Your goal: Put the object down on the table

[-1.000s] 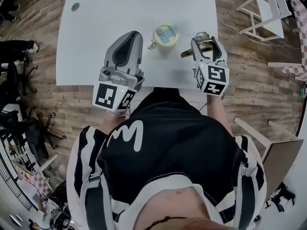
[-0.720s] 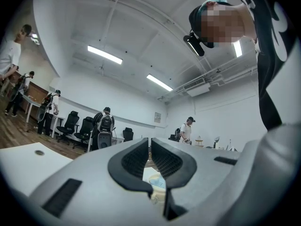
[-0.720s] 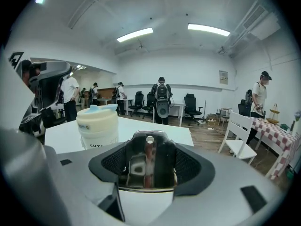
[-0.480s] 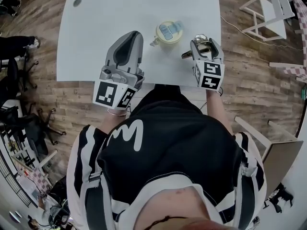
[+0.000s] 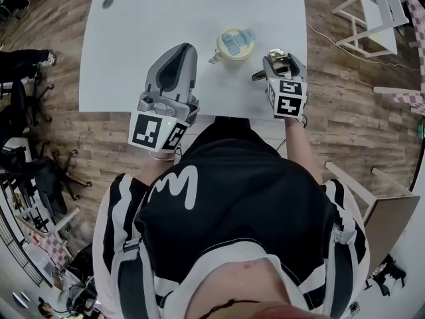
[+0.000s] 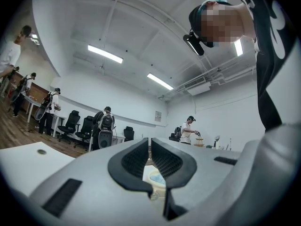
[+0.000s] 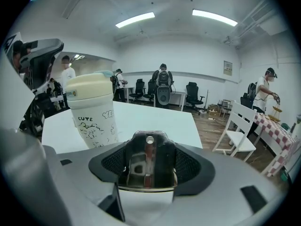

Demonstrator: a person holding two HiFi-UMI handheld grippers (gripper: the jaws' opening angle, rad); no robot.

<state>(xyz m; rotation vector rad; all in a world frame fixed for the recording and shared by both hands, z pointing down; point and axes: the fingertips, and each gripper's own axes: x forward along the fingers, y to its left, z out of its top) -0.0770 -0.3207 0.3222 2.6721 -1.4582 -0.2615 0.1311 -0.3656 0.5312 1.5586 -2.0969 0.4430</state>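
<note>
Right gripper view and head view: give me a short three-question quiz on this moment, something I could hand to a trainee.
1. True or false: the right gripper is shut on a shiny metal object.
2. Where is the cream lidded cup? A) upright on the white table; B) lying on its side; C) down on the wooden floor.
3. Fill in: between its jaws the left gripper holds ____.

Key: 1 true. The metal piece sits between the two pads. 2 A. 3 nothing. Its jaws are close together, and only the cup beyond shows through the slit.
</note>
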